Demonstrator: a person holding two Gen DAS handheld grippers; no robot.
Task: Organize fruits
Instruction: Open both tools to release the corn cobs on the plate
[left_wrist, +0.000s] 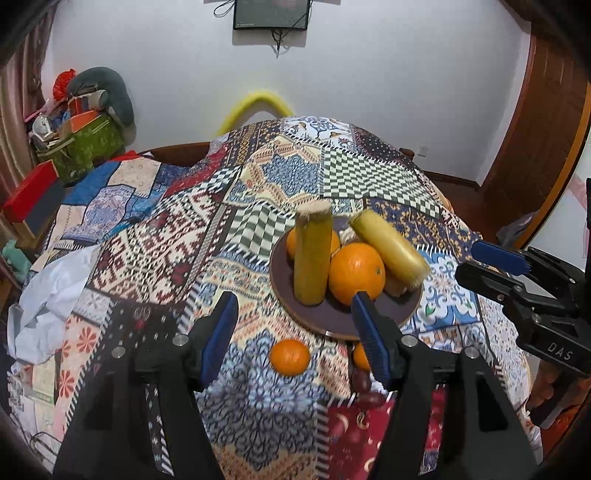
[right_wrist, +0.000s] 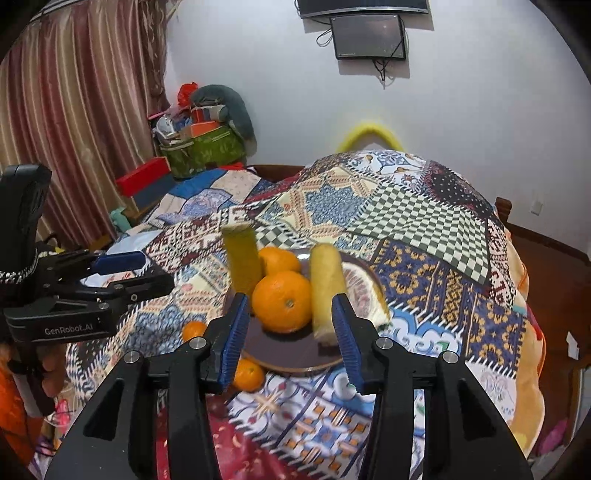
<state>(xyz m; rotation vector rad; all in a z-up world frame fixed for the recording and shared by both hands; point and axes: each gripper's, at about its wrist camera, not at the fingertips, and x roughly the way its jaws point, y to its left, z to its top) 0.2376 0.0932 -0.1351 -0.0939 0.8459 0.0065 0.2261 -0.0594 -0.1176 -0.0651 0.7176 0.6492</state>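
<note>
A dark round plate (left_wrist: 332, 325) (right_wrist: 291, 354) on the patchwork cloth holds a large orange (left_wrist: 356, 273) (right_wrist: 282, 301), a smaller orange behind it (right_wrist: 279, 260), two yellow-green stalk pieces (left_wrist: 312, 254) (left_wrist: 389, 249) and a cut pale fruit (right_wrist: 360, 284). Two small oranges (left_wrist: 290, 357) (left_wrist: 361, 356) and dark red dates (left_wrist: 364, 389) lie on the cloth before the plate. My left gripper (left_wrist: 295, 332) is open and empty above the near small orange. My right gripper (right_wrist: 290, 336) is open and empty, just before the plate's near rim.
The cloth-covered table (left_wrist: 258, 192) bulges and drops off on all sides. Cluttered boxes and a green bag (left_wrist: 85, 144) stand at the back left by curtains (right_wrist: 74, 110). A white cloth (left_wrist: 48, 295) lies at the left edge. The other gripper shows at right (left_wrist: 528, 291) and left (right_wrist: 81, 295).
</note>
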